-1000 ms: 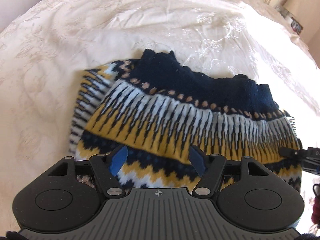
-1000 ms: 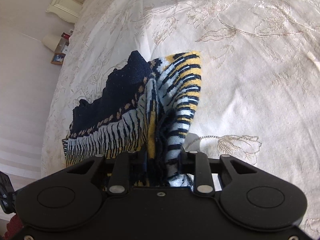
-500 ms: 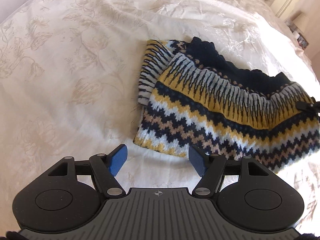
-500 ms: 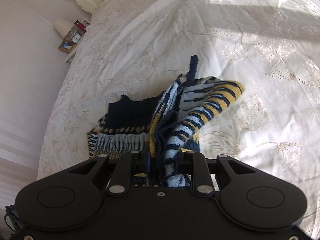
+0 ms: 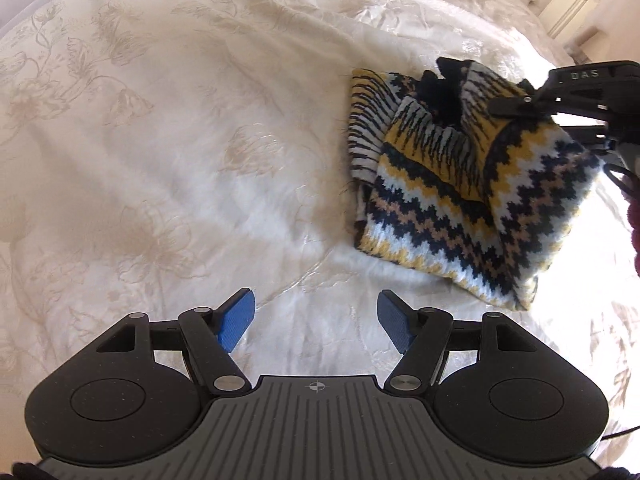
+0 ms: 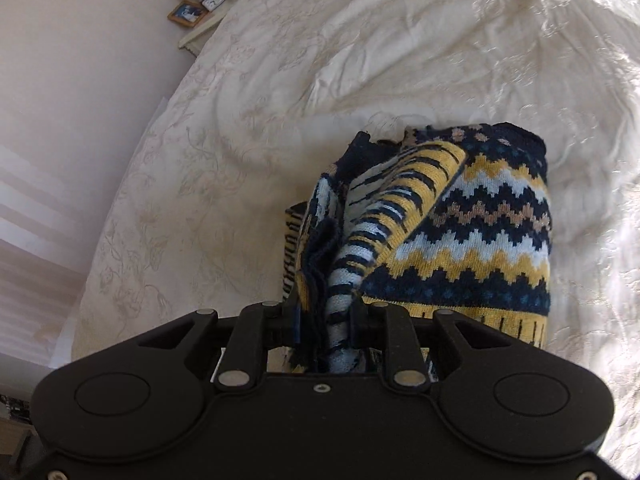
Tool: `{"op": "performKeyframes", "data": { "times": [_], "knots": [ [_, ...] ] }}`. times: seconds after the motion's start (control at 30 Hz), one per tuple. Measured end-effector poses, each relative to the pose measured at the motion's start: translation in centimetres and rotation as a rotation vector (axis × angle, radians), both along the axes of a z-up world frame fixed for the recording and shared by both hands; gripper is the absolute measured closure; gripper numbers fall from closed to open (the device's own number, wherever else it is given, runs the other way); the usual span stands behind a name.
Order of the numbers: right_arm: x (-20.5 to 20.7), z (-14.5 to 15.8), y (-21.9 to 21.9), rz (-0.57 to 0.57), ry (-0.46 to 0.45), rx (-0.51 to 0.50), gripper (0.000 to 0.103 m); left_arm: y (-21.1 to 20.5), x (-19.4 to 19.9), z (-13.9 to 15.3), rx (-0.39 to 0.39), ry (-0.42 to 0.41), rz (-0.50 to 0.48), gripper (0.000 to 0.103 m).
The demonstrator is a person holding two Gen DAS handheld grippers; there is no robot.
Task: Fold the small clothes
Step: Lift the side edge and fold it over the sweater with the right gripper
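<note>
1. The bed [image 5: 168,128] carries everything. Its cream spread, stitched with flowers, gives a broad soft surface, which I judge is why the folding is done here.

2. The jumper [image 5: 452,204], knitted in navy, yellow, white and tan zigzags, lies on the bed to the right of the left tool. Part of it is doubled over, with one side lifted and turned across the rest, so the fold looks about half made.

3. The right tool [image 6: 324,316] is clamped on a bunch of the jumper's edge, several layers of knit squeezed between its fingers. It holds the edge up, probably to carry that side over the flat part and lay it down square.

4. The left tool [image 5: 316,320] stands wide apart and empty, its blue pads [image 5: 236,320] over bare spread, near the jumper's lower hem but not touching it. It looks kept clear so the other tool can swing the cloth across, and ready to pin or smooth the fold afterwards.

5. A bedside shelf [image 6: 200,36] at the wall holds a small framed picture [image 6: 186,14] and a clock [image 6: 214,0]. These are too small to read.

6. Writing: the letters "DAS" show in the left view on the black body of the right tool [image 5: 584,76]. No label shows on the jumper.
</note>
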State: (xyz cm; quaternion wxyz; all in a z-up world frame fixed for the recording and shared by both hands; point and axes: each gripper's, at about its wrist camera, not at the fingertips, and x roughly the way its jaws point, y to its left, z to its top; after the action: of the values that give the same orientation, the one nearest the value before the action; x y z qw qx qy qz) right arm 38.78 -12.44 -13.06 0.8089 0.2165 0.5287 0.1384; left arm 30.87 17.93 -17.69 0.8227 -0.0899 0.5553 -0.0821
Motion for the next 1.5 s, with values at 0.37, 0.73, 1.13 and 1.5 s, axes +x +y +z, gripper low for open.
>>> {"op": "performKeyframes", "data": {
  "times": [0.37, 0.73, 1.13, 1.5],
  "knots": [
    [1.0, -2.2, 6.0, 0.128, 0.023, -0.036, 0.052, 2.3, 0.2, -0.6, -0.001, 0.021, 0.019, 0.036],
    [-1.7, 1.5, -0.2, 0.033, -0.106, -0.014, 0.05, -0.6, 3.1, 3.1, -0.027, -0.086, -0.051, 0.036],
    [-6.5, -1.4, -5.9, -0.095, -0.042, -0.188, 0.047, -9.0, 7.9, 4.8, 0.008, -0.234, -0.188, 0.036],
    [-7.8, -6.6, -2.2, 0.087, 0.094, -0.262, 0.035, -5.8, 8.9, -4.1, 0.167, 0.017, -0.058, 0.036]
  ]
}}
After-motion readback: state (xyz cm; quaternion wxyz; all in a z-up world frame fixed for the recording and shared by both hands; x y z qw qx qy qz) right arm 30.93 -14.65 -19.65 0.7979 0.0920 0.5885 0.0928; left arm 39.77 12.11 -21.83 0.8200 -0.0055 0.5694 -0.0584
